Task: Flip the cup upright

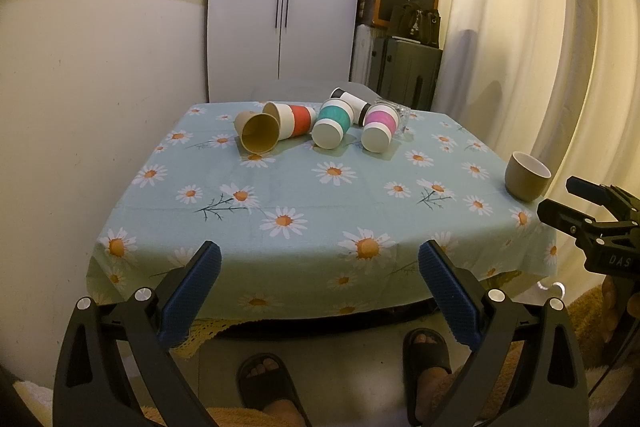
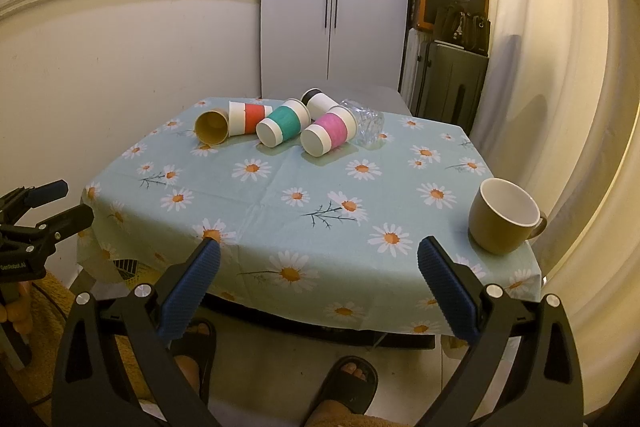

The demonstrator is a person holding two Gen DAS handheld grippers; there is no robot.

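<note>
Left wrist view shows the left tool (image 1: 319,259) at the bottom of the frame, jaws spread wide and holding nothing, short of the near edge of the bench (image 1: 320,227). The right wrist view shows the right tool (image 2: 319,255) in the same released state, empty, over the near edge of the daisy cloth. Neither tool touches any cup.

At the lower right of the right wrist view, near the bench's right edge, a brown mug (image 2: 505,215) stands upright, mouth up; that one appears finished, or never needed turning.

Further back, in the upper middle of both views, a cluster of cups lies on its side: a plain brown paper cup (image 1: 260,133), a red-banded cup (image 1: 294,119), a teal-banded cup (image 1: 331,125), a pink-banded cup (image 1: 380,129), a black-banded cup (image 1: 350,101) behind them, and a clear glass (image 2: 366,123) at the right of the group. They crowd together, some touching.

By this showing the work is barely begun: six vessels are left to be righted, and both tools are well apart from them.
</note>
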